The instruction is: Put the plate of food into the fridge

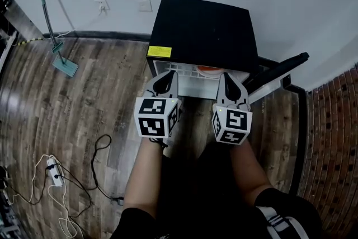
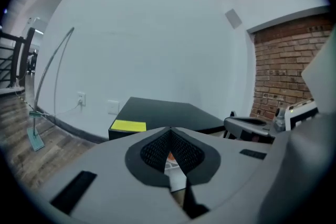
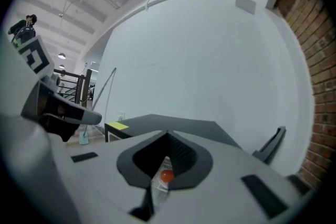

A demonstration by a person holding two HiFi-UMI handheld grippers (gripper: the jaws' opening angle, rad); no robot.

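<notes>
Sitting inside the open fridge [image 1: 201,31]: the plate of food [image 1: 208,69]. Left gripper [image 1: 163,78] and right gripper [image 1: 227,80] hover out front; both jaws pinched together, nothing gripped.

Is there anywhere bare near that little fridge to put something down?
The top of the fridge is bare behind its yellow label. The wood floor between fridge and mop is free. Crowded: the fridge mouth, with the plate, left gripper and right gripper.

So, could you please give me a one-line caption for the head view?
From above: left claw and right claw, both shut, point at the open black fridge, orange food inside.
</notes>
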